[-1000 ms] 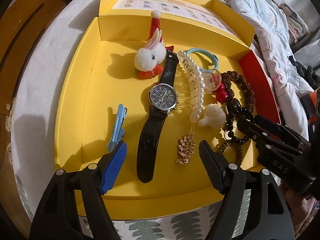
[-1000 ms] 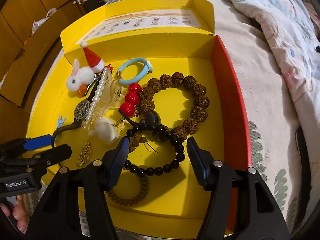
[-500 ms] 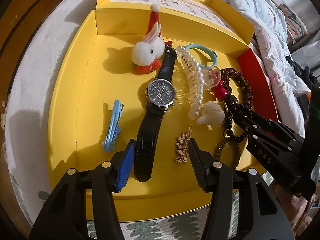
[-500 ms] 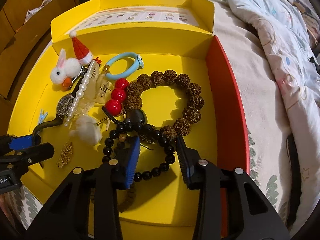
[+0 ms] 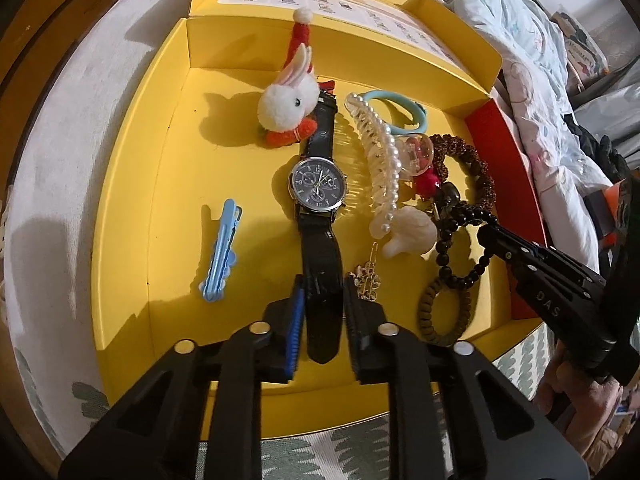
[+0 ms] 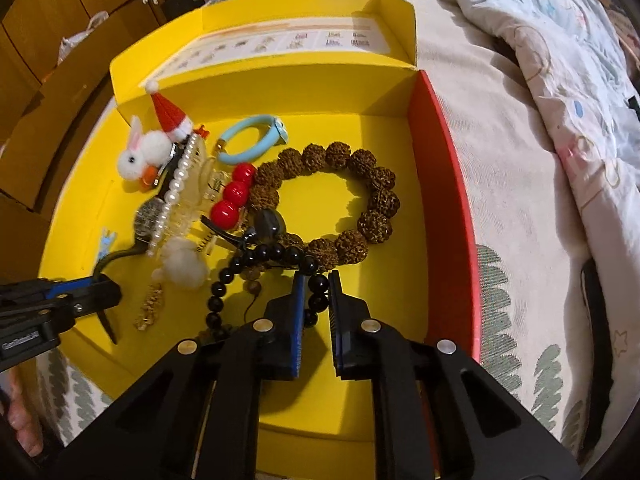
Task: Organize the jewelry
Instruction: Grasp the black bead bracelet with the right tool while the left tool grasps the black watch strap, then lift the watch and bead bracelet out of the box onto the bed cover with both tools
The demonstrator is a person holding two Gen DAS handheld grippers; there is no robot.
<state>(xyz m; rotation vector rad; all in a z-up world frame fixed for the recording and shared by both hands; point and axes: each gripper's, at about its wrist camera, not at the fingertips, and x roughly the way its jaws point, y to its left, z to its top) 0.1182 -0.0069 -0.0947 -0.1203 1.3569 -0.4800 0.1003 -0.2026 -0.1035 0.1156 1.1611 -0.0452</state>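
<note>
An open yellow box (image 5: pixel 120 220) on a bed holds the jewelry. My left gripper (image 5: pixel 322 280) points down at the near end of a black-strapped watch (image 5: pixel 318 188). Its jaws are closing, with both pads against the sides of the strap. My right gripper (image 6: pixel 314 276) is shut on a black bead bracelet (image 6: pixel 248 258) near the box's front right. It pinches the beads beside a brown seed bracelet (image 6: pixel 376 200). Each gripper shows at the edge of the other's view.
Also in the box are a white plush rabbit (image 5: pixel 286 106), a pearl claw clip (image 5: pixel 380 164), a blue hair clip (image 5: pixel 222 250), a gold brooch (image 5: pixel 368 280), a brown coil tie (image 5: pixel 444 312), red beads (image 6: pixel 232 196) and a blue ring (image 6: pixel 256 140). A quilt (image 6: pixel 560 60) lies to the right.
Both grippers closed from wide open. The left jaws came in around the watch strap. The right jaws came in onto the black beads.
</note>
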